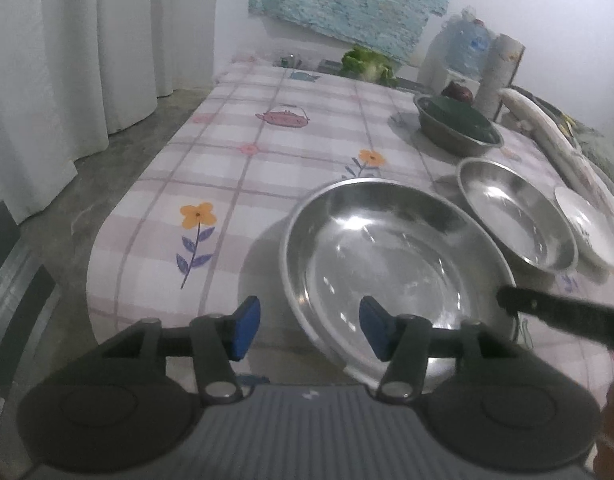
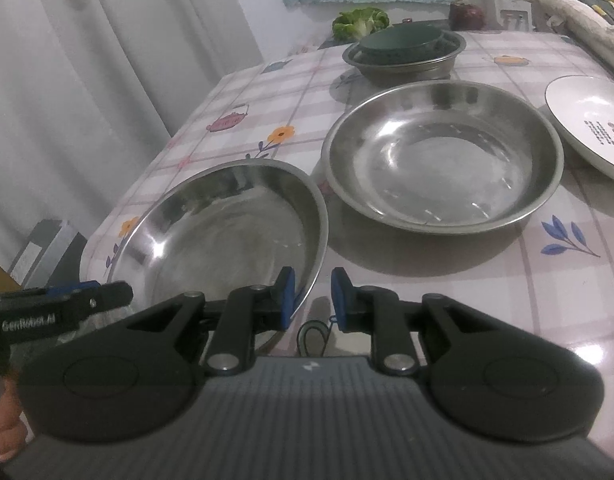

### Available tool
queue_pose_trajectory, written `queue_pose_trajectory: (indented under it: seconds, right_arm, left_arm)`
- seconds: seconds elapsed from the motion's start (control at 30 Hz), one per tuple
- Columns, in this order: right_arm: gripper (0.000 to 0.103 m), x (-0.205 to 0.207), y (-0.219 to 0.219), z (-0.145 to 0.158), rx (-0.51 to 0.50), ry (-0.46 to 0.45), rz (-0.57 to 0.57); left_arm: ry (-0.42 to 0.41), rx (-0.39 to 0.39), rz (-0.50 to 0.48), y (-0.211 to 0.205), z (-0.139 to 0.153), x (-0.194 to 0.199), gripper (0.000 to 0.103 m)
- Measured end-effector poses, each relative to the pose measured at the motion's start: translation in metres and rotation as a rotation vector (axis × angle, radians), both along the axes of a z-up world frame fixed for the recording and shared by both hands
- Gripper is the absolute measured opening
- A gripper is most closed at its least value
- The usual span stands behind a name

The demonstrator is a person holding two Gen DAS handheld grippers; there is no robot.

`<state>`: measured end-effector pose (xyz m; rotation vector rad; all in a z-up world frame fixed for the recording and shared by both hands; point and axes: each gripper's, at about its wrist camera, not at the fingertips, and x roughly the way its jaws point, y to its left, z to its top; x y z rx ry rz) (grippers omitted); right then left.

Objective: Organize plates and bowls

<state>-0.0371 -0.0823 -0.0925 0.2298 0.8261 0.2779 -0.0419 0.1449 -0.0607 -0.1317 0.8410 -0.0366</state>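
The surface (image 2: 467, 272), covered by a checked cloth, carries a row of dishes: a near steel bowl (image 2: 227, 232), a second steel bowl (image 2: 443, 160) just beside it, then a white plate (image 2: 587, 120). The near bowl sits tilted, its rim between the narrow-set pads of the right gripper (image 2: 313, 298), which appears to hold it. The left gripper (image 1: 309, 326) stands half open around the opposite rim, pads not pressing. Risk: a one-sided hold on slick steel may slip, dropping the bowl onto its neighbour.
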Motion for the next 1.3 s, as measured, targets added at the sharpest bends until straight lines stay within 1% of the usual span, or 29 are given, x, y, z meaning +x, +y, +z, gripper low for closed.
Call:
queue_pose_trajectory:
  seconds: [0.13, 0.23, 0.37, 0.43, 0.5, 0.57, 0.67, 0.8, 0.87, 0.97, 1.07, 1.17, 1.3]
  right_arm:
    - [0.019, 0.001, -0.002, 0.001, 0.005, -0.003, -0.011]
    - [0.019, 0.003, -0.006, 0.003, 0.008, -0.019, -0.029]
    - [0.020, 0.010, -0.011, 0.002, 0.031, -0.022, -0.052]
    - [0.020, 0.013, -0.014, 0.002, 0.039, -0.022, -0.062]
    - [0.020, 0.018, -0.015, 0.002, 0.038, -0.031, -0.072]
    - [0.020, 0.023, -0.016, 0.000, 0.055, -0.025, -0.073]
    - [0.020, 0.029, -0.014, -0.004, 0.067, -0.012, -0.064]
    - [0.017, 0.034, -0.007, -0.008, 0.075, -0.001, -0.043]
    - [0.014, 0.033, -0.005, -0.007, 0.068, -0.010, -0.030]
    - [0.013, 0.032, -0.006, -0.006, 0.045, -0.014, -0.037]
    - [0.010, 0.028, -0.015, -0.006, 0.048, -0.010, -0.044]
    - [0.009, 0.022, -0.019, -0.005, 0.012, -0.026, -0.043]
    - [0.009, 0.021, -0.020, -0.004, 0.000, -0.035, -0.039]
  left_arm:
    - [-0.022, -0.009, 0.018, -0.001, 0.000, 0.013, 0.056]
    - [-0.005, -0.013, 0.051, 0.000, -0.001, 0.023, 0.056]
    - [0.044, 0.034, 0.078, -0.002, -0.008, 0.036, 0.053]
    - [0.048, 0.061, 0.084, -0.005, -0.010, 0.040, 0.052]
    - [0.051, 0.075, 0.094, -0.006, -0.014, 0.043, 0.044]
    - [0.069, 0.080, 0.109, -0.007, -0.016, 0.045, 0.029]
    - [0.076, 0.075, 0.108, -0.008, -0.019, 0.046, 0.020]
    - [0.062, 0.100, 0.104, -0.012, -0.018, 0.043, 0.019]
    - [0.067, 0.091, 0.098, -0.014, -0.015, 0.040, 0.017]
    - [0.076, 0.067, 0.080, -0.017, -0.011, 0.032, 0.015]
    - [0.079, 0.065, 0.056, -0.023, -0.009, 0.023, 0.016]
    - [0.097, 0.073, 0.028, -0.027, -0.010, 0.020, 0.016]
    - [0.109, 0.075, 0.022, -0.026, -0.014, 0.025, 0.018]
